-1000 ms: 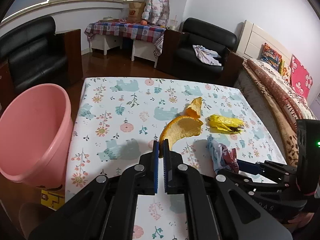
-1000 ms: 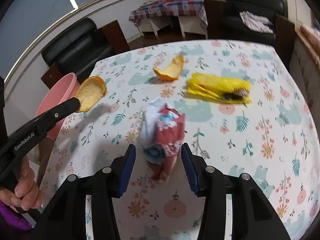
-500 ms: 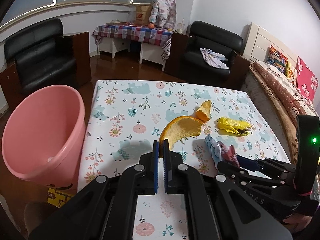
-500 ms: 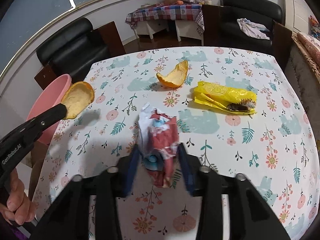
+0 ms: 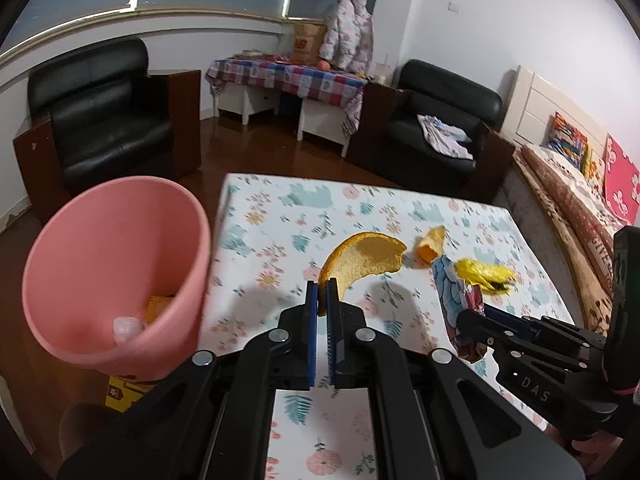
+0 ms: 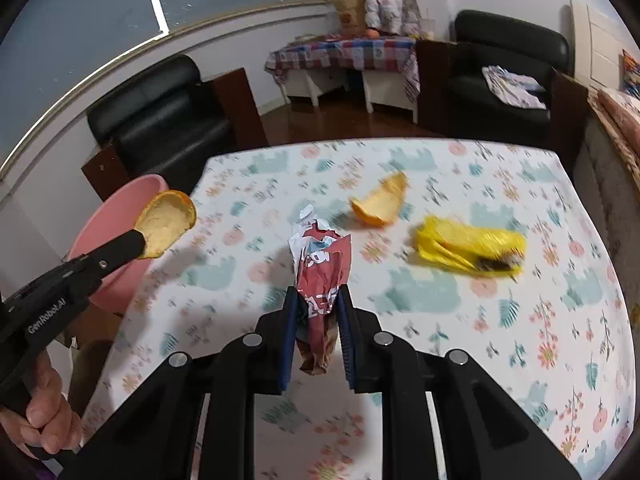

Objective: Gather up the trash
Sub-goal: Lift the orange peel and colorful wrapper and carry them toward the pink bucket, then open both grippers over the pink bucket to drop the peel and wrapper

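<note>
Left tongs (image 5: 322, 300) are clamped tight on our big orange peel (image 5: 366, 258), right tongs (image 6: 318, 300) have just been closing onto the red wrapper (image 6: 322, 264). We're holding both above the bench (image 6: 460, 320) so one trip feeds the pink bin (image 5: 116, 280).

Left gripper (image 6: 138, 246) side: we read "GenRobot.AI"
Right gripper (image 5: 466, 320) body: we read "DAS"
Bed cover (image 5: 600, 250): we read "GIVE", the rest cut off

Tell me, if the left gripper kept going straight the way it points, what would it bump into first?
Probably the flowery tablecloth, just left of the small orange peel. The left gripper tilts downward, already holding a big orange peel. Depth is hard to judge.
</note>
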